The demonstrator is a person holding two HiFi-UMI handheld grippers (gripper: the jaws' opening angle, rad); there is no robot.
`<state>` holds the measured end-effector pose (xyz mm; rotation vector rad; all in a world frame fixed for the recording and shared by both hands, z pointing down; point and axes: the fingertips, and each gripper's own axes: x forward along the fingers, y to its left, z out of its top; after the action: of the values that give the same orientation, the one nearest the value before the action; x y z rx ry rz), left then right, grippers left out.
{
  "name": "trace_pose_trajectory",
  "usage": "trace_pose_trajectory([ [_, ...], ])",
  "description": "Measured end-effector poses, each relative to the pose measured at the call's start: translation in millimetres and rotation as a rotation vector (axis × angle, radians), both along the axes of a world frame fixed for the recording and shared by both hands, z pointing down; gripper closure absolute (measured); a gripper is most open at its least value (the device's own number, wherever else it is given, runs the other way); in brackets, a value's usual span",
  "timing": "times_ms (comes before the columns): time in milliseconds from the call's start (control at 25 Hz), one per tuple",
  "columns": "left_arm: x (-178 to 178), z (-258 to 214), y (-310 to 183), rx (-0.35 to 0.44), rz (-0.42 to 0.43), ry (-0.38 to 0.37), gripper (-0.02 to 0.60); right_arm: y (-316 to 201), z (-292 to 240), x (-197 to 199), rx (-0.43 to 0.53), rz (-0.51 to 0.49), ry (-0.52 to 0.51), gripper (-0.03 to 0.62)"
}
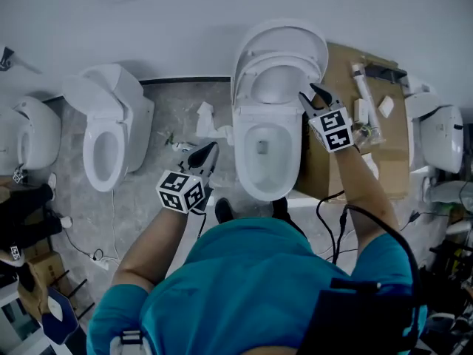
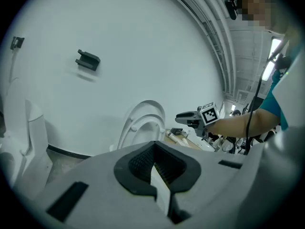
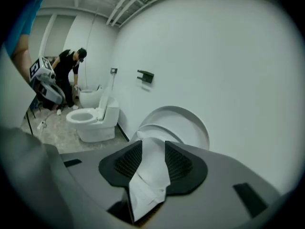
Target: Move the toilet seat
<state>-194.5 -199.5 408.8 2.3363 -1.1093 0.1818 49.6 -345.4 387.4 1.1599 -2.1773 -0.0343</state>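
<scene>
The white toilet [image 1: 247, 165] stands against the wall with its seat [image 1: 248, 76] and lid [image 1: 288, 35] both raised and leaning back. My right gripper [image 1: 312, 95] is open at the seat's right edge, and nothing is held in it. Through its jaws in the right gripper view [image 3: 152, 159] I see the upright seat [image 3: 151, 131] and lid [image 3: 188, 123]. My left gripper [image 1: 206, 152] hangs to the left of the bowl, above the floor, shut and empty. In the left gripper view the raised seat [image 2: 142, 128] stands ahead, with the right gripper [image 2: 183, 118] beside it.
A second toilet [image 1: 111, 135] stands to the left and another [image 1: 29, 135] at the far left. A cardboard sheet [image 1: 369, 165] with loose parts lies right of the bowl, and a further toilet [image 1: 443, 135] is beyond it. A person [image 3: 71, 66] bends over at the far end.
</scene>
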Motion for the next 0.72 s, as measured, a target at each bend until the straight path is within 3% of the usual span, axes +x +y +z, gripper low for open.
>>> trace_pose_trajectory([
  [400, -36, -69, 23, 0.076, 0.037, 0.004, 0.581, 115, -53, -12, -0.105, 0.113, -0.339, 0.586],
  [720, -51, -101, 36, 0.086, 0.056, 0.027, 0.581, 176, -102, -30, -0.123, 0.082, -0.578, 0.594],
])
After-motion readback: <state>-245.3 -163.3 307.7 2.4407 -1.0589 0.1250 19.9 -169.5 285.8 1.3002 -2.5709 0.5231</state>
